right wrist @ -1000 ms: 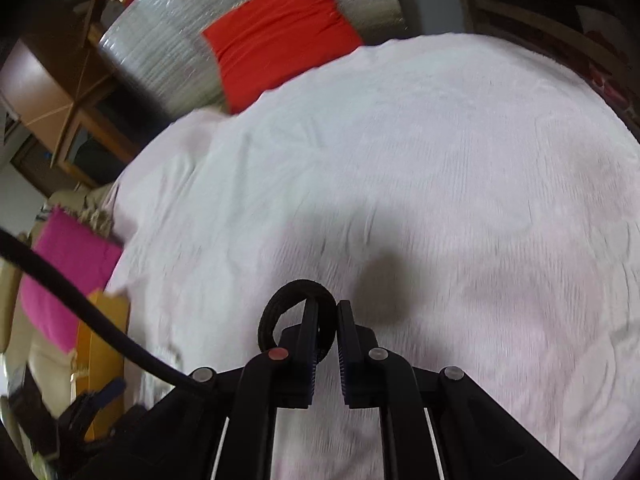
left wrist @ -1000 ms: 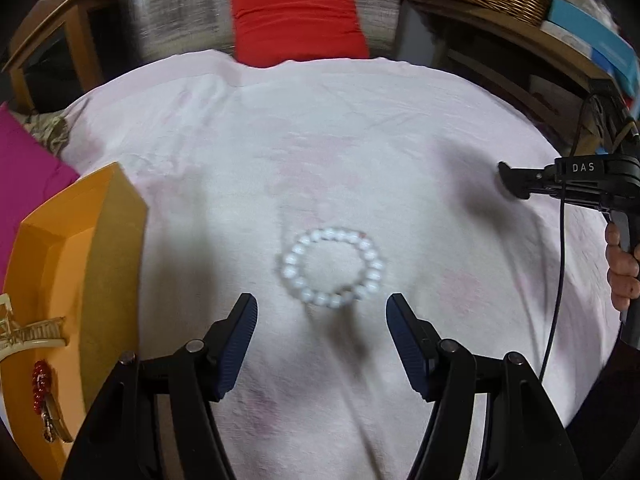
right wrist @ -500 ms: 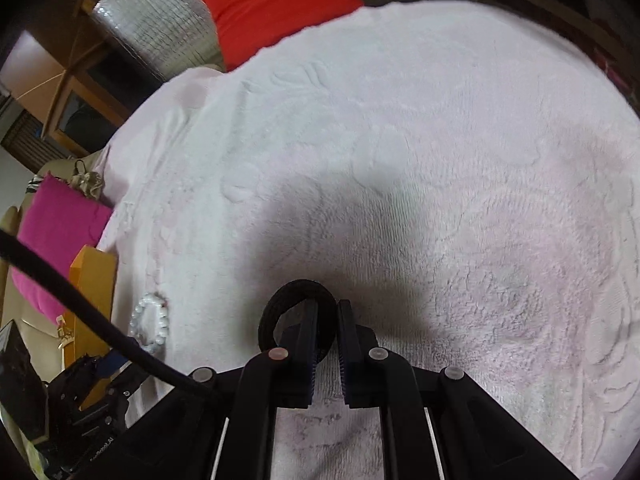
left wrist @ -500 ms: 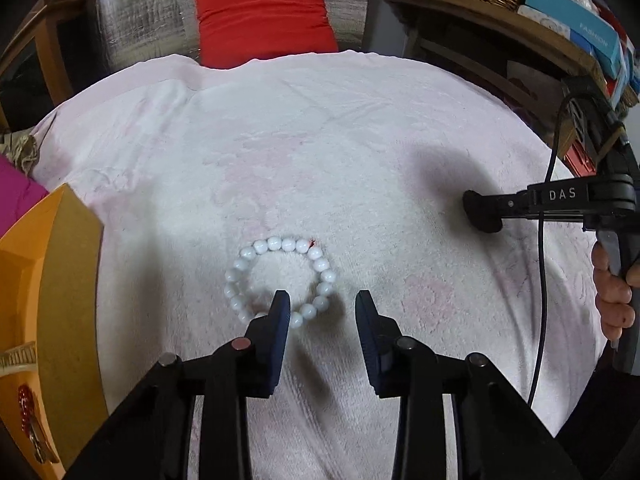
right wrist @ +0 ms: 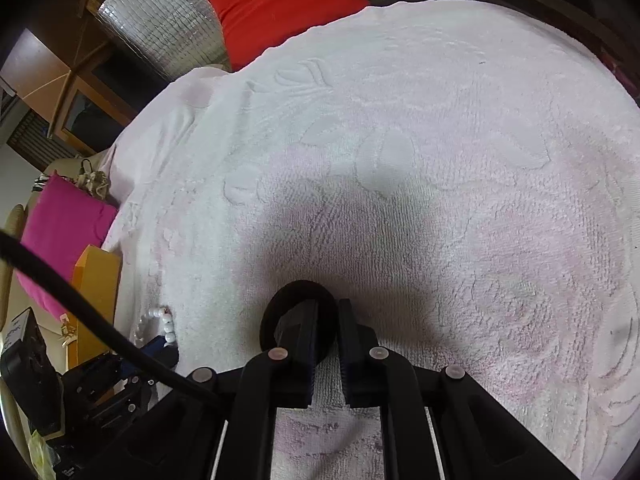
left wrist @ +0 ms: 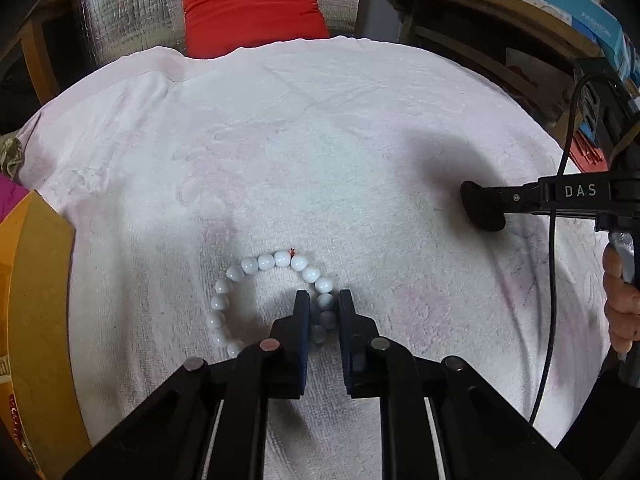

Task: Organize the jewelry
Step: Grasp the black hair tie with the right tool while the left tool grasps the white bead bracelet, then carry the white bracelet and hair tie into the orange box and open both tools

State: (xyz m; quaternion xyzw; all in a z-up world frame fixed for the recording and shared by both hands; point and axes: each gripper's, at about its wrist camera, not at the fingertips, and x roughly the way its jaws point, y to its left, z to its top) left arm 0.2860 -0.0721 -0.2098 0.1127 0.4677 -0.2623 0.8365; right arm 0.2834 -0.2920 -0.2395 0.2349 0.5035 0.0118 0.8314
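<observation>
A: Where is the bracelet (left wrist: 256, 304)?

B: Low in the centre of the left wrist view, a ring of white beads lying on the pale pink towel (left wrist: 320, 152) that covers the surface. The left gripper (left wrist: 323, 300) has just been closing, and its jaws now stand narrow with the beads of the ring's right side between them. Whether the pads press the beads I cannot tell for sure, though they look to touch

A: And the right gripper (right wrist: 328, 308)?

B: Clamped on a black hair tie (right wrist: 272, 312). In its own view the loop stands up around the left jaw at lower centre, with a dark shadow on the towel above it. In the left view the same gripper comes in from the right edge, a hand (left wrist: 620, 304) below it on the grip and a black cable (left wrist: 554, 280) hanging down

A: The tray (left wrist: 44, 320)?

B: An orange one, at the left edge of the left view, well apart from the bracelet. A bit of red jewellery shows at its very bottom, too small to make out

A: Anything behind?

B: A red cushion (left wrist: 252, 0) at top centre against silver foil, and a magenta one (right wrist: 60, 232) at the left of the right view
</observation>
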